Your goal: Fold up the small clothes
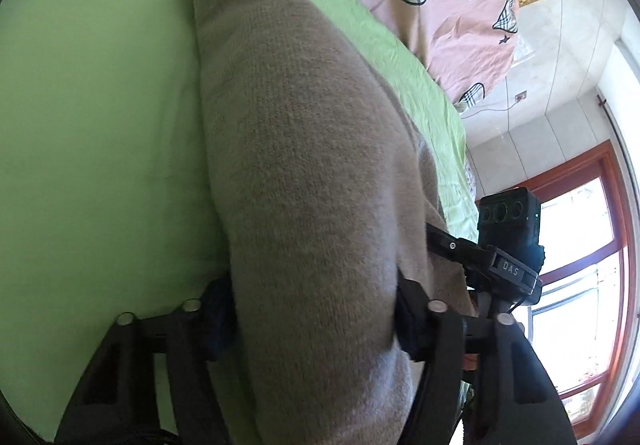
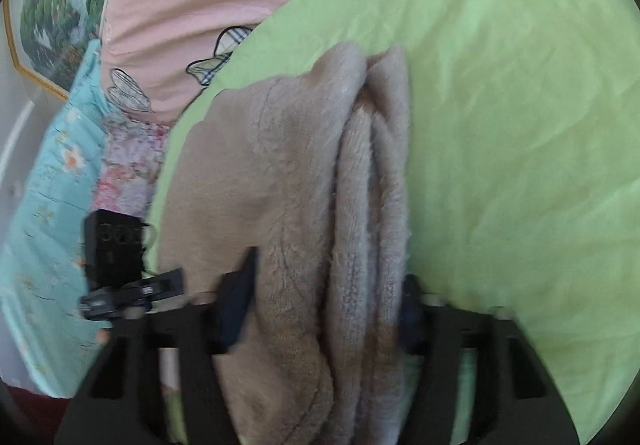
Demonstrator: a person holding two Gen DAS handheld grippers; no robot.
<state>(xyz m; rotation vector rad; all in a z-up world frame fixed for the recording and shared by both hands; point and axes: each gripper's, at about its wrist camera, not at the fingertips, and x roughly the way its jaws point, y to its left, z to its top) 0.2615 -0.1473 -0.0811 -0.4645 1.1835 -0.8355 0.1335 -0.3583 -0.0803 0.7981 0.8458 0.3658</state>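
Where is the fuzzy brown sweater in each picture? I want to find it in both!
Left wrist view: the beige fleece garment fills the middle, pinched by the left gripper at the bottom.
Right wrist view: it sits centre to bottom, folded in layers, pinched by the right gripper.
Shared landmark: the green bedsheet under it, with the pink plaid-patch quilt beyond.

1. The left gripper (image 1: 316, 321) is clamped on a thick fold of beige fleece garment (image 1: 296, 165).
2. The garment stretches over a green bedsheet (image 1: 92, 125).
3. The right gripper (image 1: 496, 265) touches the garment's right edge.
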